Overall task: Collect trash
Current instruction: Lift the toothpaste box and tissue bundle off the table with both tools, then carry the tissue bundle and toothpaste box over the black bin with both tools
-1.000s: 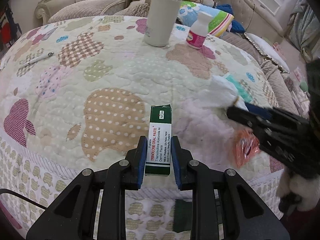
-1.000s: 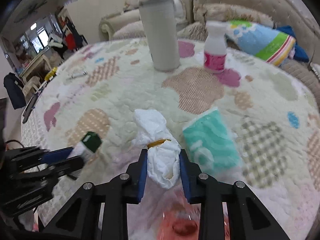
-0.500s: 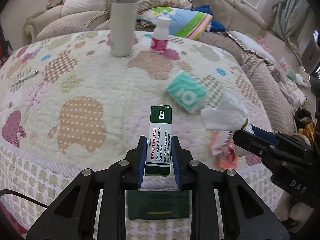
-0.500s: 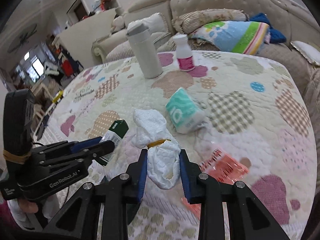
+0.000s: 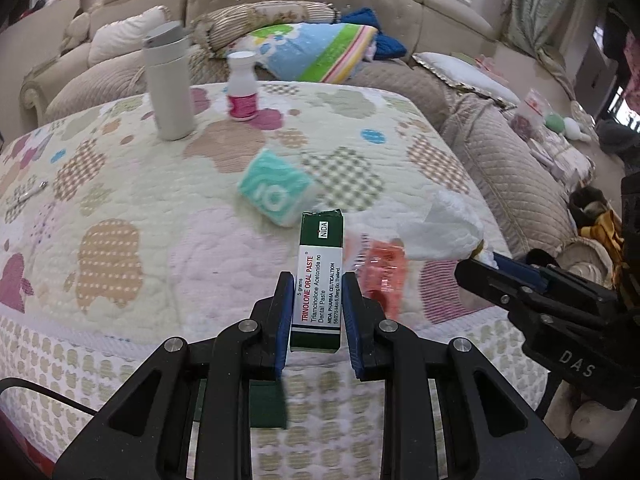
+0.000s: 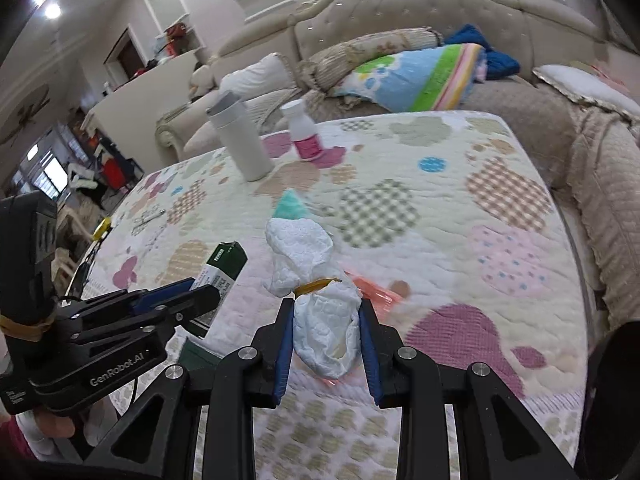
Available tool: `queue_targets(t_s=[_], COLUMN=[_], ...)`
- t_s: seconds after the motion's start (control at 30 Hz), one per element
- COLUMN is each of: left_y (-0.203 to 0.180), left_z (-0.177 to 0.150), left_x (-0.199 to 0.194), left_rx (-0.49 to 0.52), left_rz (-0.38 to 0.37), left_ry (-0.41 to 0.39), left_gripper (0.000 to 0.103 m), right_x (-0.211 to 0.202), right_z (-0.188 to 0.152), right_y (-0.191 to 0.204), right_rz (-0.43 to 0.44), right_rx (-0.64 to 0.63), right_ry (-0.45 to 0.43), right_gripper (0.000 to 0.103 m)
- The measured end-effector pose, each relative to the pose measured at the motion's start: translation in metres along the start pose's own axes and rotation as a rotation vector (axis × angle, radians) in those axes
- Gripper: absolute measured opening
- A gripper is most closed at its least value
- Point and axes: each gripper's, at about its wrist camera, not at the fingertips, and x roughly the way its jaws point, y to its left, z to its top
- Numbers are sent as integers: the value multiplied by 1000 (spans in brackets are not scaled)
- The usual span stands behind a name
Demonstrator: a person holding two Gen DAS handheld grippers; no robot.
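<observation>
pinching box (image 5: 318, 280) and tissue (image 6: 320, 312), both fingers hover over quilted table (image 5: 120, 200) before sofa (image 5: 320, 4).

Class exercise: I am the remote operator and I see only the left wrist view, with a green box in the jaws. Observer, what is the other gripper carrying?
Observer: The right gripper is shut on a white tissue bundle with a yellow rubber band round its middle.
Operator: Does the table carry anything on its far left edge?
Observer: Yes, a small yellow object lies at the edge, beyond the pen.
Operator: What stands past that edge?
Observer: A cluttered room with a bright window.
</observation>
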Motion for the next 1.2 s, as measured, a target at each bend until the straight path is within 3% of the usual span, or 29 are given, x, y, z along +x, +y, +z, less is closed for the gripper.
queue_targets(t_s=[1.2], left_y=[-193], left_z=[-5], left_x=[40], left_rx=[287], left_rz=[-179], left_ry=[61], left_gripper=[22], right_x=[-97], right_z=[-56], right_y=[-158], right_rz=[-210], right_rx=[292], right_ry=[-80], right_gripper=[29])
